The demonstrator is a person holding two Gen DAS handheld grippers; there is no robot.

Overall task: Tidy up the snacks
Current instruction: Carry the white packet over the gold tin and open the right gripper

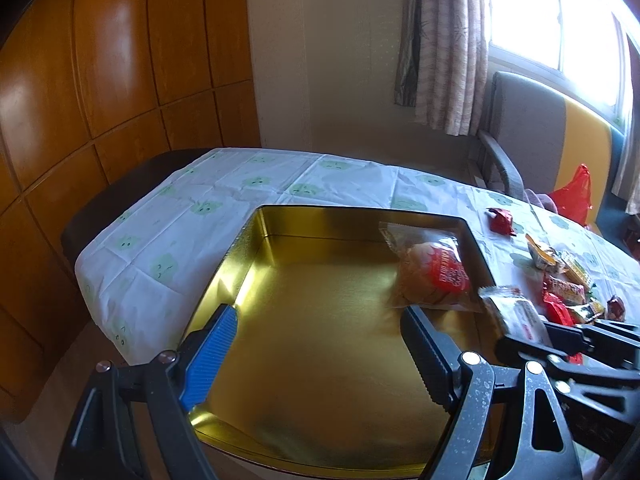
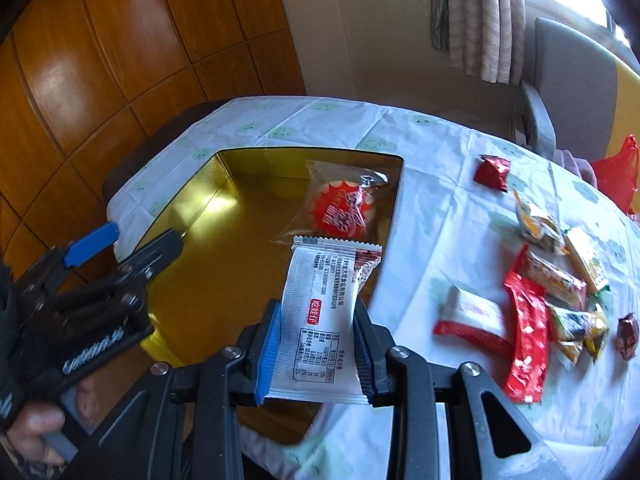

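I saw one gold tin (image 2: 192,216) on the table (image 2: 432,216), and one round cake pack (image 2: 340,210) lay inside it by the far right wall. On the cloth to the right of the tin I counted about nine loose snacks: one dark red wrapped one (image 2: 491,171) far off by itself, one white and red pack (image 2: 472,312), one long red pack (image 2: 527,340), one small round one (image 2: 626,335) and a heap of yellow and orange packs (image 2: 560,256) whose number I could not tell for sure.

My right gripper (image 2: 316,350) was clamped on one white pack (image 2: 320,312), held over the tin's near right edge. My left gripper (image 1: 320,328) had its jaws wide apart over the tin, holding nothing and touching nothing.
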